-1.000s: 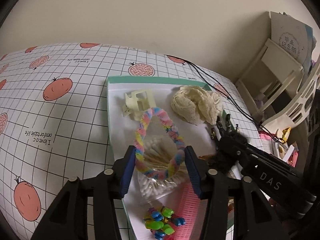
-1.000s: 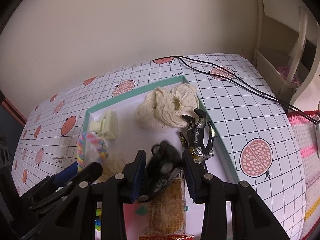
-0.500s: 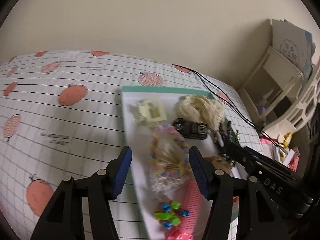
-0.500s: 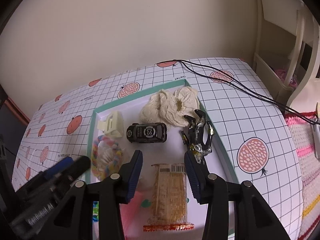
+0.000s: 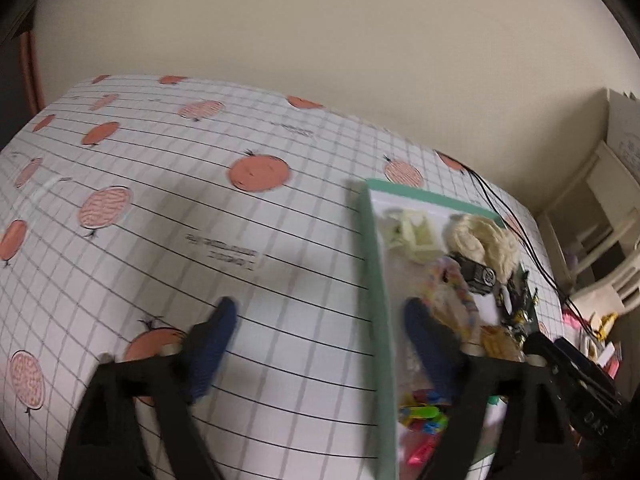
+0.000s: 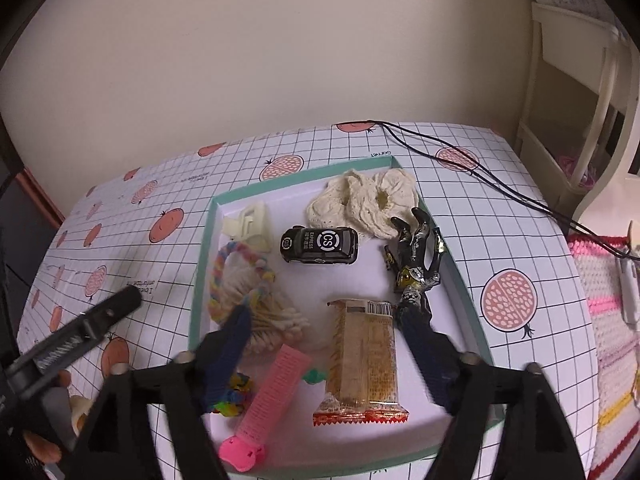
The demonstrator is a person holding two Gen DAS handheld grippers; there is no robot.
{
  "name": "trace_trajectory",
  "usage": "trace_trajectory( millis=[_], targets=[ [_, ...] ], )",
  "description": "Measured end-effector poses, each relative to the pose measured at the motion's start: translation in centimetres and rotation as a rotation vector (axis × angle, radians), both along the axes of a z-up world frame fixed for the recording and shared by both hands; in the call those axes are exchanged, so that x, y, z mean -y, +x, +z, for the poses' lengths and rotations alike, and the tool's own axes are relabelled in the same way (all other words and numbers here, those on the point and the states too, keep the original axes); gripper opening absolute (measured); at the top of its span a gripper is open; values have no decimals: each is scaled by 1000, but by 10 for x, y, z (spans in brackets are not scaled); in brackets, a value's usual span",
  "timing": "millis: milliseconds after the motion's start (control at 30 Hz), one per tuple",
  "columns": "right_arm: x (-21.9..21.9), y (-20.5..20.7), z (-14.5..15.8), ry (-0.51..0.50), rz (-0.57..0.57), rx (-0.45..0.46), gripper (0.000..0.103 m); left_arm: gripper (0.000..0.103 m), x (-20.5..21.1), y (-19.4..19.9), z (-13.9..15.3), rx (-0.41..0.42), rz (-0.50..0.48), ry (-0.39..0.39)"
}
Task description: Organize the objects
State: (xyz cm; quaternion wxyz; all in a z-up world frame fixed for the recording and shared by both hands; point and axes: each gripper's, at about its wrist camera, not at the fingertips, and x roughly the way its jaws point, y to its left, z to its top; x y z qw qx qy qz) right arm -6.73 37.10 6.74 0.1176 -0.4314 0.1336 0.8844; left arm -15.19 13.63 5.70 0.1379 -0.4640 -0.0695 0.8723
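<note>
Swinging away to nine o'clock since half a second ago, the left gripper [image 5: 316,334] now straddles the tray's left wall, one blue finger over bare tablecloth and the other over the tray, fingers spread wide with nothing between them; its view is motion-blurred. The right gripper [image 6: 326,354] has widened its fingers as well since then and hangs empty above the near half of the tray, having left the toy car [image 6: 319,244] lying on its wheels mid-tray a second after holding it.

Nearest in the right wrist view, a pink comb [image 6: 267,406] points to one o'clock beside a snack packet [image 6: 362,360] lying lengthwise. At ten o'clock from them a bag of cotton swabs [image 6: 276,320] lies under a pastel braided loop [image 6: 236,276]. A dark robot figure [image 6: 416,260] sprawls along the right wall at two o'clock. Farther back sit a cream hair claw [image 6: 250,226] at eleven o'clock and a crumpled cream lace cloth [image 6: 360,200] at twelve, just behind the car.

The teal-rimmed tray [image 6: 202,260] has a white floor and rests on a white gridded tablecloth [image 6: 520,240] printed with pomegranates. A black cable [image 6: 460,160] trails off at one o'clock toward a cream shelf unit [image 6: 580,80] against a plain beige wall [image 6: 280,40].
</note>
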Motion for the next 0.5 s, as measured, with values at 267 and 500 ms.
trace_trajectory(
  millis=[267, 500],
  targets=[
    [5, 8, 6, 10, 4, -21, 103, 103, 20, 4, 10, -46, 53, -22],
    [15, 18, 15, 26, 4, -44, 103, 103, 30, 15, 22, -69, 53, -24]
  ],
)
